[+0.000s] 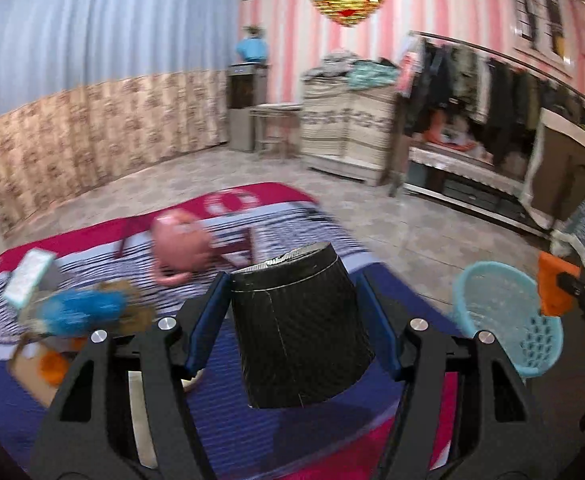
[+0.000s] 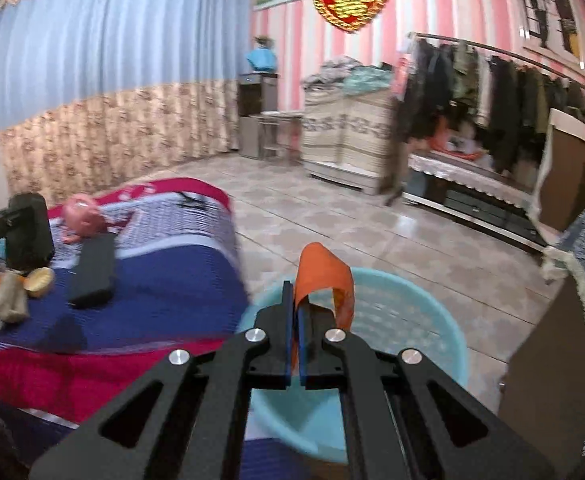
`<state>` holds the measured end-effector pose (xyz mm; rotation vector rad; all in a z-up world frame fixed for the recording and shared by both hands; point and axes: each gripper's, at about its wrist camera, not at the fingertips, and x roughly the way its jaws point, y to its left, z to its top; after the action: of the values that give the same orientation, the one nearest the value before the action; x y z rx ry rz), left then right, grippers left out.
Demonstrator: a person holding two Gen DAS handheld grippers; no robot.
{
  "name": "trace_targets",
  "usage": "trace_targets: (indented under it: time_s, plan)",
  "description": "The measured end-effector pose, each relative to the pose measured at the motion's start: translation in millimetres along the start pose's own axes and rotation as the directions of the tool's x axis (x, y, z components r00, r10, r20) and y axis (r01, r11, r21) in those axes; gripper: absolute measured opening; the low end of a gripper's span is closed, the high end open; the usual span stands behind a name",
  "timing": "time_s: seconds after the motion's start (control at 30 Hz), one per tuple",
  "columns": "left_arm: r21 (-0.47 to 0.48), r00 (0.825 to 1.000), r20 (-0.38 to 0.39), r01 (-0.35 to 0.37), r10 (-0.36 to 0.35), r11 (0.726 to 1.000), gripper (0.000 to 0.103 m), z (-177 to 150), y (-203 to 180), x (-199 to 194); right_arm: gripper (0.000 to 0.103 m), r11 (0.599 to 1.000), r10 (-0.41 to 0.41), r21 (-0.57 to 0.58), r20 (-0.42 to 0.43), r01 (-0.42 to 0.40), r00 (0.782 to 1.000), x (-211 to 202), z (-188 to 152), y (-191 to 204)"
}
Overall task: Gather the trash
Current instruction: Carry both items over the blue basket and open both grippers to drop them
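Left gripper (image 1: pixel 292 284), lower centre of its view: clamped on a black cup (image 1: pixel 298 328), blue pads against both sides. Right gripper (image 2: pixel 295 320), lower centre of its view: pressed together, pinching an orange peel (image 2: pixel 322 280) above the blue basket (image 2: pixel 432 312). Bed (image 2: pixel 152 304) at left, strewn with a pink toy (image 2: pixel 82 218), black case (image 2: pixel 94 274), fruit half (image 2: pixel 40 281) and crumpled wrapper (image 2: pixel 6 296).

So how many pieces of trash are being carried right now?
2: a black paper cup between the left gripper's pads, and an orange scrap pinched by the right gripper above the blue basket.
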<state>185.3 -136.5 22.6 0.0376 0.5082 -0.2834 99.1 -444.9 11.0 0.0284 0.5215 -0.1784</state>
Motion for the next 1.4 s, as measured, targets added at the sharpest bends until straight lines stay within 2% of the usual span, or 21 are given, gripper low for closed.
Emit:
trace_targets:
  time_s: [0.13,0.27,0.37,0.63,0.7,0.83,1.03,1.13,1.37,1.4]
  plan:
    - [0.057,0.993,-0.005,0.121,-0.121,0.991,0.063,-1,-72,25,0.002,0.998,-0.043,0.053,-0.028,0.044,0.999,16,-8,-32]
    - [0.094,0.979,-0.045,0.204,-0.201,0.974,0.063,-5,-131,57,0.002,0.993,-0.084,0.079,-0.055,0.088,0.995,24,-20,-55]
    - [0.152,0.970,-0.057,0.241,-0.235,0.959,0.063,-11,-173,75,0.002,0.988,-0.094,0.116,-0.062,0.101,0.994,26,-25,-71]
    - [0.184,0.946,-0.124,0.319,-0.300,0.930,0.064,-22,-225,118,0.002,0.976,-0.126,0.169,-0.081,0.139,0.989,35,-34,-96]
    - [0.185,0.940,-0.142,0.333,-0.310,0.924,0.071,-22,-231,123,0.002,0.975,-0.123,0.173,-0.081,0.136,0.989,36,-35,-96]
    - [0.180,0.950,-0.117,0.306,-0.288,0.935,0.085,-16,-224,123,0.002,0.976,-0.120,0.171,-0.095,0.135,0.988,41,-38,-95]
    - [0.160,0.976,-0.080,0.215,-0.204,0.963,0.094,-6,-181,110,0.002,0.979,-0.102,0.165,-0.104,0.118,0.989,48,-41,-86]
    - [0.134,0.983,-0.072,0.177,-0.168,0.975,0.097,-5,-152,100,0.002,0.981,-0.091,0.162,-0.114,0.108,0.989,56,-41,-76]
    - [0.108,0.995,-0.058,0.082,-0.076,0.991,0.097,-8,-95,68,0.004,0.980,-0.067,0.177,-0.158,0.095,0.985,67,-41,-63]
    - [0.098,0.996,-0.055,0.072,-0.067,0.993,0.097,-9,-86,64,0.008,0.979,-0.064,0.180,-0.167,0.094,0.984,68,-40,-60]
